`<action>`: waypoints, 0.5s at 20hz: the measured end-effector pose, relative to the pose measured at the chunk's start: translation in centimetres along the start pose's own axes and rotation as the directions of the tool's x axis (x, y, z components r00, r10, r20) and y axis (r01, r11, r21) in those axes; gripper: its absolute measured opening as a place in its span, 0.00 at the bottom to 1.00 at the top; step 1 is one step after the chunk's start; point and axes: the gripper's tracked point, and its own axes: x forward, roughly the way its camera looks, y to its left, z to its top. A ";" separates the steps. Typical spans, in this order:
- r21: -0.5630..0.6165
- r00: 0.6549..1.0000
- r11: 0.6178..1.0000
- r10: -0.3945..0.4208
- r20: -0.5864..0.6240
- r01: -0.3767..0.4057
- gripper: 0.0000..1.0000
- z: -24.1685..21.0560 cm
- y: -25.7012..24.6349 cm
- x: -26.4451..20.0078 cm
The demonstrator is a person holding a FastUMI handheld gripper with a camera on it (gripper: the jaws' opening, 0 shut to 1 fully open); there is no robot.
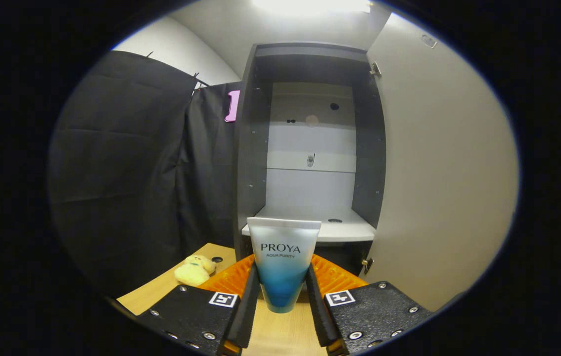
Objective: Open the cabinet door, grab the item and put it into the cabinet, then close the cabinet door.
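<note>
Gripper [283,296]: square coded markers, silver screws, ribbed fingers [248,296].

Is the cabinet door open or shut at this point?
Open: the cabinet door is swung aside on its hinges, baring the shelf beyond the tube held between the fingers.

table [162,289]: wooden, carrying a yellow soft toy [194,270] beside the gripper [283,291], whose fingers are gripping a tube [283,262].
</note>
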 end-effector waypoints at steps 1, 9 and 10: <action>-0.006 1.000 1.000 -0.008 -0.003 0.008 0.50 0.7 -0.6 1.8; 0.057 0.993 0.993 -0.106 0.057 0.103 0.50 6.4 -4.5 17.4; 0.033 0.992 0.994 -0.108 0.063 0.106 0.50 6.2 -4.7 18.9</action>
